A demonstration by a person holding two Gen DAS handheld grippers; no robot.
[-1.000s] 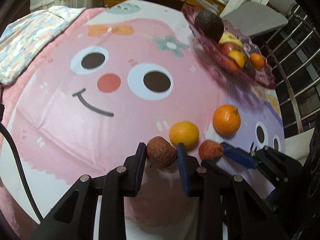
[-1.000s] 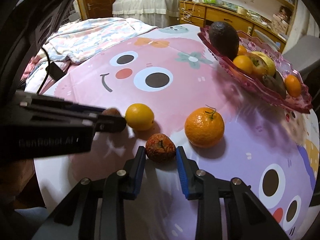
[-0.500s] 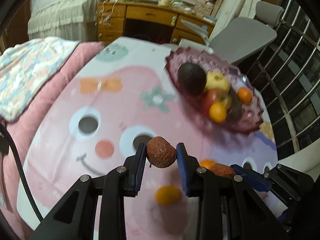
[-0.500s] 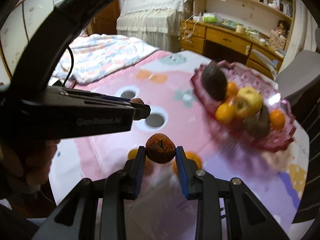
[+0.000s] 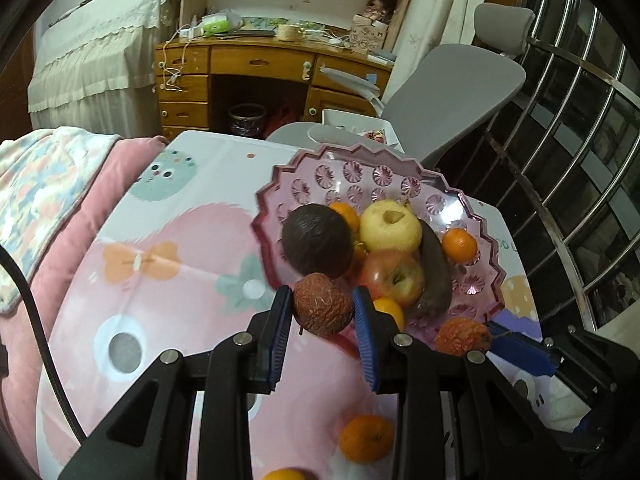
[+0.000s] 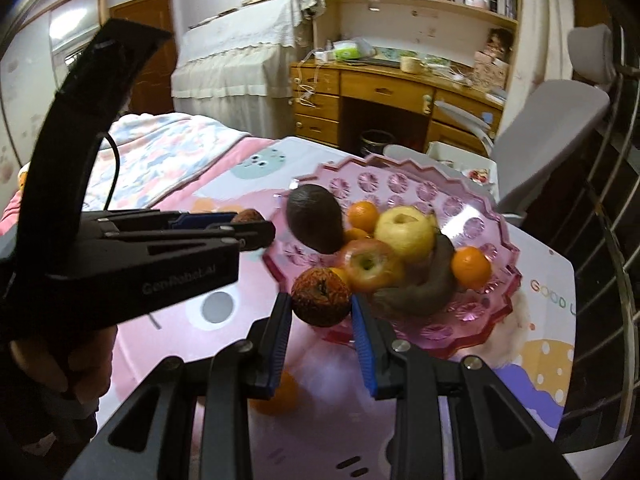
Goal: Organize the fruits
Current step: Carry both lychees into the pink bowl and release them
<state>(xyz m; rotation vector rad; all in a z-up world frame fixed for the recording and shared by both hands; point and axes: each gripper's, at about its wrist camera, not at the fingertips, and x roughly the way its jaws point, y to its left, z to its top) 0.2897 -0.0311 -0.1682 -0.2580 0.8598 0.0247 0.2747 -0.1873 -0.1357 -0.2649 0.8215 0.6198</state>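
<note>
The left tool (image 5: pixel 323 312) is clenched on a wrinkled brown round fruit (image 5: pixel 322 309); the right tool (image 6: pixel 321 307) grips a shrivelled orange-brown fruit (image 6: pixel 321 297), both beside the pink scalloped glass fruit bowl (image 6: pixel 472 312).

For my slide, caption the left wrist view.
Left hand-held gripper carries a wrinkled brown fruit toward the pink fruit bowl; the right hand-held gripper carries another.

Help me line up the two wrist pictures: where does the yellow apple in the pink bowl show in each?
Left wrist: yellow apple sits upper centre-right, at the middle of the pink bowl.
Right wrist: yellow apple sits centre, right of the dark avocado.
Shared landmark: the dark avocado, left of the apple in both.
</note>
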